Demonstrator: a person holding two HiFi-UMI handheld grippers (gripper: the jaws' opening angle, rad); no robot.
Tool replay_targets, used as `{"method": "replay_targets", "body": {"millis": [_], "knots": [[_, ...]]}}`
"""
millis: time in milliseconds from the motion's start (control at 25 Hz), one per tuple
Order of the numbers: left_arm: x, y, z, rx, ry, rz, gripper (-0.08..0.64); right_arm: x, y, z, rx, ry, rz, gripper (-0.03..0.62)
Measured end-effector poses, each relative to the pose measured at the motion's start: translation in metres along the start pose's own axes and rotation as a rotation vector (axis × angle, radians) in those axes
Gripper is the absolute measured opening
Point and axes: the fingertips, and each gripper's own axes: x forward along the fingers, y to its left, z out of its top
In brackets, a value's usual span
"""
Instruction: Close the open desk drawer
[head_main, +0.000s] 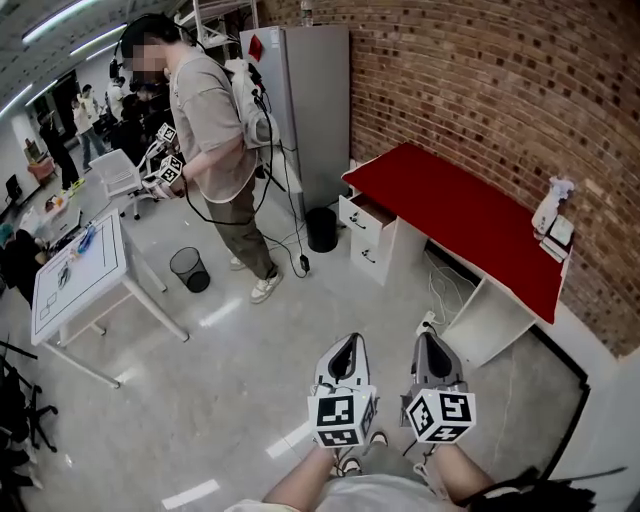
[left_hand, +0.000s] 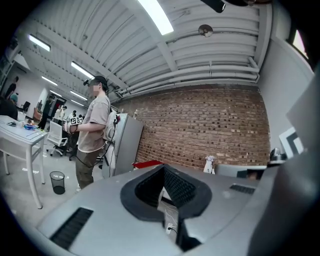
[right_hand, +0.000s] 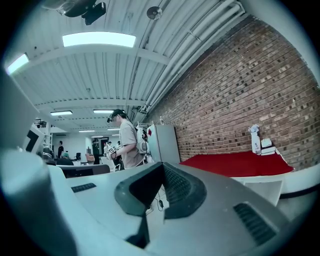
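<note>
A red-topped desk (head_main: 470, 225) stands along the brick wall at the right of the head view. Its white drawer unit (head_main: 372, 240) is at the desk's left end, and the top drawer (head_main: 362, 212) is pulled out a little. My left gripper (head_main: 345, 350) and right gripper (head_main: 432, 345) are side by side low in the picture, well short of the desk, both shut with nothing in them. In the left gripper view the gripper (left_hand: 164, 186) points level, with the red desk top (left_hand: 147, 163) small beyond it. The right gripper (right_hand: 161, 186) has the desk (right_hand: 235, 162) to its right.
A person (head_main: 215, 150) holding marker-cube grippers stands at the back left, in front of a grey cabinet (head_main: 300, 110). A black bin (head_main: 321, 228) sits beside the drawers and a mesh wastebasket (head_main: 189, 268) further left. A white table (head_main: 80, 270) is at left. Cables (head_main: 440, 290) lie under the desk.
</note>
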Motion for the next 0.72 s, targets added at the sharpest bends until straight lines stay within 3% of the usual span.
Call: {"method": "replay_targets", "body": {"millis": [320,720], "knots": [[0.03,0.008,-0.004,0.013,0.004,0.006,0.0,0.032,-0.008,-0.01,0.002,0.004,0.009,-0.003],[0.109,0.02,0.0,0.025,0.013,0.017,0.0,0.106,-0.034,-0.001,0.008,-0.011,0.037,-0.003]]}}
